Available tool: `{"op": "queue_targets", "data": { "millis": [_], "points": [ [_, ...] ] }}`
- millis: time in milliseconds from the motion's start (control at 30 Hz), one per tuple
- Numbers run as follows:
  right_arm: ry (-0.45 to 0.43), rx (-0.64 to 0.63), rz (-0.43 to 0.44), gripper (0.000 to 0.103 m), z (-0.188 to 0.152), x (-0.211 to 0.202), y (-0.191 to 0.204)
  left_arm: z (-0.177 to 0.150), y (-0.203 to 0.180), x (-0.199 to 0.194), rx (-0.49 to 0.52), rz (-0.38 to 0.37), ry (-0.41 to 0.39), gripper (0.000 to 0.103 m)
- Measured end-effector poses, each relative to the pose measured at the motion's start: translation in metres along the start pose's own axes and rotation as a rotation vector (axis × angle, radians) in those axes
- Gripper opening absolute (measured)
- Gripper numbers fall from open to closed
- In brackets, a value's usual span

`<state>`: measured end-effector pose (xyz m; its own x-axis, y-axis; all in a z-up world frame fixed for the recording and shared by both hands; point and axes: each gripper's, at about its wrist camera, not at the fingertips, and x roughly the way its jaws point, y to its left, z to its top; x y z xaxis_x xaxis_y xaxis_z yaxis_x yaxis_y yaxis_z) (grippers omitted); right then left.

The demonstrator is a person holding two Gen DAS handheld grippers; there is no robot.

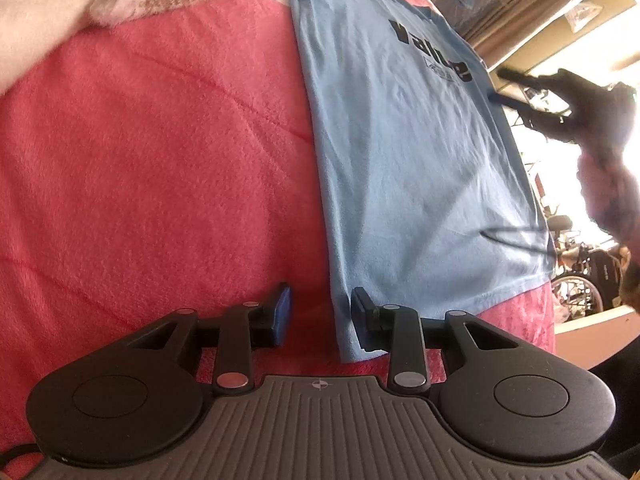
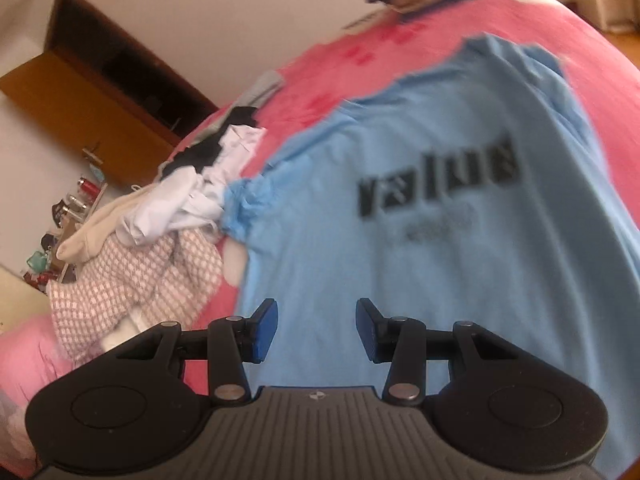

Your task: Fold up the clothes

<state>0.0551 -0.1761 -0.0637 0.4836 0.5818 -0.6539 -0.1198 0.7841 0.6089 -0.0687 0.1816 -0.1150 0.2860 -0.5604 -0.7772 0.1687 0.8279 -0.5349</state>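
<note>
Your left hand-held gripper (image 1: 320, 316) hovers with jaws apart at the light blue T-shirt's (image 1: 400, 160) lower-centre corner; your right hand-held gripper (image 2: 316, 328), jaws apart and empty, hangs above the shirt on the pink bed (image 1: 160, 140).

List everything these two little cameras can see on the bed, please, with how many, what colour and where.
T-shirt: one, light blue with black lettering, spread flat on the blanket.
Blanket: one, pink-red, covering the bed.
Pile of clothes: one heap, white, cream, black and checked pink, beside the shirt's sleeve.
Wooden cabinet: one, brown, against the wall.
Left gripper: one, black with blue pads, open at the shirt's bottom corner.
Right gripper: one, black with blue pads, open above the shirt.
</note>
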Motion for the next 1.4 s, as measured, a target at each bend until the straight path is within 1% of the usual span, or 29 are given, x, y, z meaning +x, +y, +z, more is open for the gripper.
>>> {"op": "queue_targets", "data": {
  "millis": [233, 333, 433, 533, 567, 600, 633, 667, 700, 767, 867, 933, 1100, 1200, 1267, 1300, 1333, 1400],
  "points": [
    [0.001, 0.036, -0.049, 0.046, -0.044, -0.043, -0.019, 0.004, -0.008, 0.0, 0.024, 0.019, 0.017, 0.036],
    [-0.017, 0.078, -0.058, 0.046, -0.063, -0.06, -0.028, 0.002, -0.011, 0.0, 0.048, 0.027, 0.03, 0.035],
    [-0.018, 0.108, -0.045, 0.046, -0.08, -0.067, -0.038, 0.001, -0.013, -0.001, 0.057, 0.034, 0.039, 0.034],
    [0.022, 0.089, -0.005, 0.046, -0.091, -0.067, -0.04, 0.001, -0.014, -0.001, 0.049, 0.04, 0.045, 0.033],
    [0.045, 0.076, 0.02, 0.046, -0.094, -0.068, -0.038, 0.0, -0.015, -0.001, 0.046, 0.043, 0.046, 0.03],
    [0.064, 0.06, 0.043, 0.046, -0.096, -0.068, -0.036, 0.0, -0.015, -0.001, 0.045, 0.049, 0.042, 0.023],
    [0.081, 0.044, 0.062, 0.046, -0.098, -0.069, -0.033, -0.001, -0.017, -0.002, 0.046, 0.059, 0.034, 0.007],
    [0.089, 0.028, 0.063, 0.046, -0.101, -0.07, -0.031, -0.002, -0.018, -0.004, 0.045, 0.069, 0.02, 0.002],
    [0.097, 0.013, 0.064, 0.046, -0.103, -0.072, -0.029, -0.003, -0.02, -0.007, 0.043, 0.068, 0.007, 0.0],
    [0.099, 0.006, 0.062, 0.046, -0.106, -0.075, -0.029, -0.005, -0.025, -0.014, 0.049, 0.058, -0.012, 0.0],
    [0.086, 0.025, 0.055, 0.046, -0.11, -0.082, -0.034, -0.008, -0.033, -0.023, 0.08, 0.057, -0.006, 0.0],
    [0.072, 0.043, 0.048, 0.046, -0.112, -0.086, -0.04, -0.008, -0.032, -0.025, 0.089, 0.074, 0.006, 0.0],
    [0.061, 0.057, 0.012, 0.046, -0.12, -0.092, -0.055, -0.009, -0.019, -0.01, 0.128, 0.162, 0.057, 0.0],
    [0.071, 0.027, -0.044, 0.046, -0.124, -0.095, -0.057, -0.005, -0.022, -0.008, 0.153, 0.165, 0.083, 0.0],
    [0.063, -0.025, -0.083, 0.046, -0.128, -0.1, -0.054, -0.003, -0.024, -0.014, 0.169, 0.181, 0.099, 0.006],
    [0.051, -0.048, -0.095, 0.046, -0.131, -0.103, -0.052, -0.002, -0.024, -0.018, 0.176, 0.192, 0.103, 0.011],
    [0.044, -0.061, -0.11, 0.046, -0.135, -0.105, -0.052, 0.001, -0.024, -0.022, 0.181, 0.204, 0.102, 0.013],
    [0.069, -0.072, -0.135, 0.046, -0.15, -0.104, -0.053, 0.007, -0.025, -0.03, 0.192, 0.223, 0.091, 0.013]
  ]
}}
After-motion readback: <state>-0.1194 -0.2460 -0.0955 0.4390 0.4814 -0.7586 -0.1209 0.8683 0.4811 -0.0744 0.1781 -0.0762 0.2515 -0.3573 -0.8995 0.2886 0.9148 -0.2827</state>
